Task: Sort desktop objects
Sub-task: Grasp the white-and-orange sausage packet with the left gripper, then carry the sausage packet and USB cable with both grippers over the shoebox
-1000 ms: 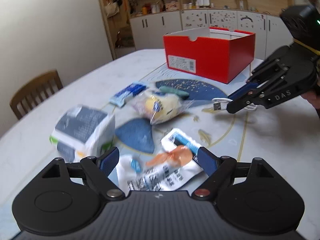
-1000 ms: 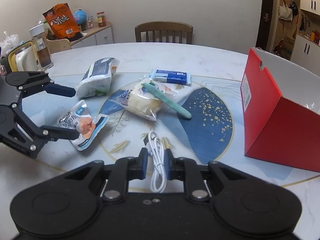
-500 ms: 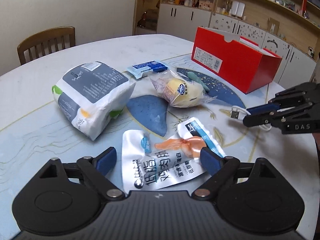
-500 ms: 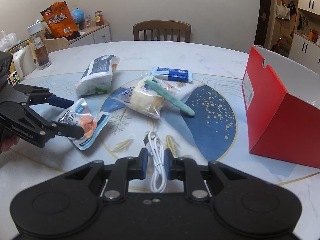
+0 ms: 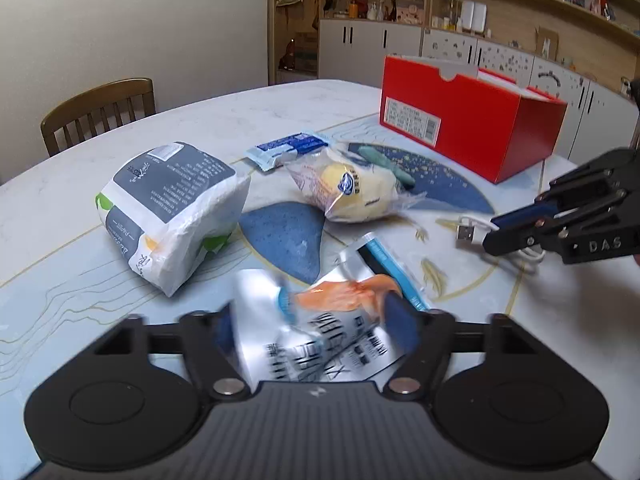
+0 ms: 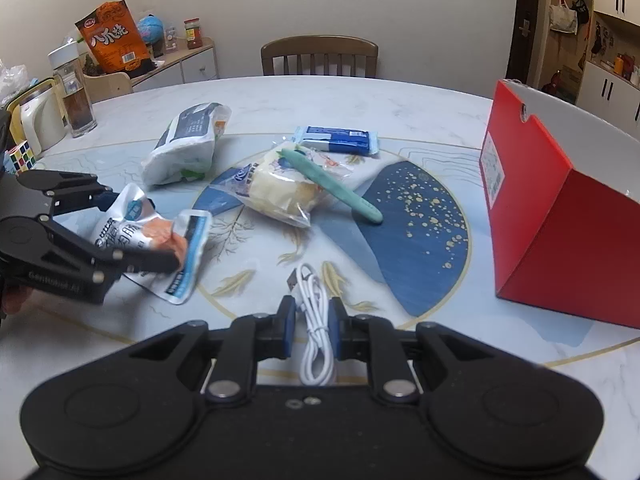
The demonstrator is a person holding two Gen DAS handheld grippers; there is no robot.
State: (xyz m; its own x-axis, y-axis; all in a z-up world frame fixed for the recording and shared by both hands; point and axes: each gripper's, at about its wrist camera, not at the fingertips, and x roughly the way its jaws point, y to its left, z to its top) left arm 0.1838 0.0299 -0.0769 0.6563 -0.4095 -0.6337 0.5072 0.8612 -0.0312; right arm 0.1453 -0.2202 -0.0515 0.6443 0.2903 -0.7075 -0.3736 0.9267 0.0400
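Left tool (image 5: 316,328) closing on the foil snack pouch (image 5: 320,320) near the bench's (image 5: 60,200) front edge, right tool (image 6: 312,316) clenched on the white cable (image 6: 314,320); best finish squeezing before lifting, as foil slips.

The surface (image 6: 360,96) looks like polished, pale marble-patterned stone with a soft sheen. The red box (image 5: 472,136) is smooth, matt cardboard with a paper label. Near it, the bread bag (image 6: 280,192) is clear, crinkled, glossy plastic film. The snack pouch (image 5: 320,328) is shiny silvery foil. The cable (image 6: 316,320) is smooth white plastic. The chair (image 6: 320,56) is varnished wood.
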